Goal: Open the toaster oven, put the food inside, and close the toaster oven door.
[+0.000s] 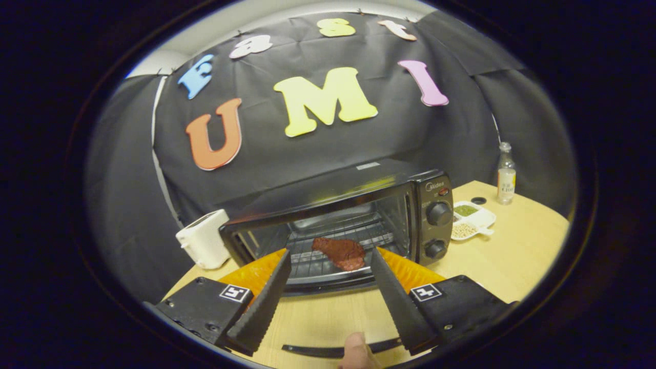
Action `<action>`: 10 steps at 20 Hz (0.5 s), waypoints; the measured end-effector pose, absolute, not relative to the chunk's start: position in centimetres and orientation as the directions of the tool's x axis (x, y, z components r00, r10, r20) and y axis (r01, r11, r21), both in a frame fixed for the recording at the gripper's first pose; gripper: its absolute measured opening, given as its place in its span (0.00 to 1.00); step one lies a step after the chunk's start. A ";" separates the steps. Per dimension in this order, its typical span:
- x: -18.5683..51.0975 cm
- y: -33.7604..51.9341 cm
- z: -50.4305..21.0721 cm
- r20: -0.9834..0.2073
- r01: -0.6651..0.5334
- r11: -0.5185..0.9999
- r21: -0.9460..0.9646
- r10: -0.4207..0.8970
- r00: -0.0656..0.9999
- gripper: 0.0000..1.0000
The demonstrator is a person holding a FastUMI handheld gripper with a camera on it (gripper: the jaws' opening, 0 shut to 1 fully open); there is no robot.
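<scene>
A black toaster oven (359, 184) stands on the wooden table (512, 256) with its door (328, 284) folded down open. A reddish-brown slab of meat (342, 253) lies on the wire rack (307, 261) inside the oven. My gripper (330, 255) is open, its fingertips (283, 261) just in front of the oven's mouth, one on each side of the meat. The meat is a little beyond the tips, and nothing is held between the fingers.
A white toaster (202, 241) sits left of the oven. To the oven's right are a white divided dish (474, 221) with green and beige food, a small black cap (478, 200) and a clear bottle (506, 174). A person's thumb (356, 352) shows behind the fingers.
</scene>
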State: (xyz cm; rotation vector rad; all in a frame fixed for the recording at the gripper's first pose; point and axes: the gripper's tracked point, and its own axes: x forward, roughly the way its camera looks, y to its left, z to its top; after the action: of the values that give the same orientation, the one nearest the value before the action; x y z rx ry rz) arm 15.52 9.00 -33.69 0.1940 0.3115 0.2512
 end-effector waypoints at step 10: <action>6.4 6.1 -39.7 -0.443 -0.202 0.978 0.050 0.202 0.873 0.99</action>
State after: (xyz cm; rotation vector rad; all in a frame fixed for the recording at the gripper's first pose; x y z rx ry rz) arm 6.39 6.13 -39.71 0.0019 0.4632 0.2110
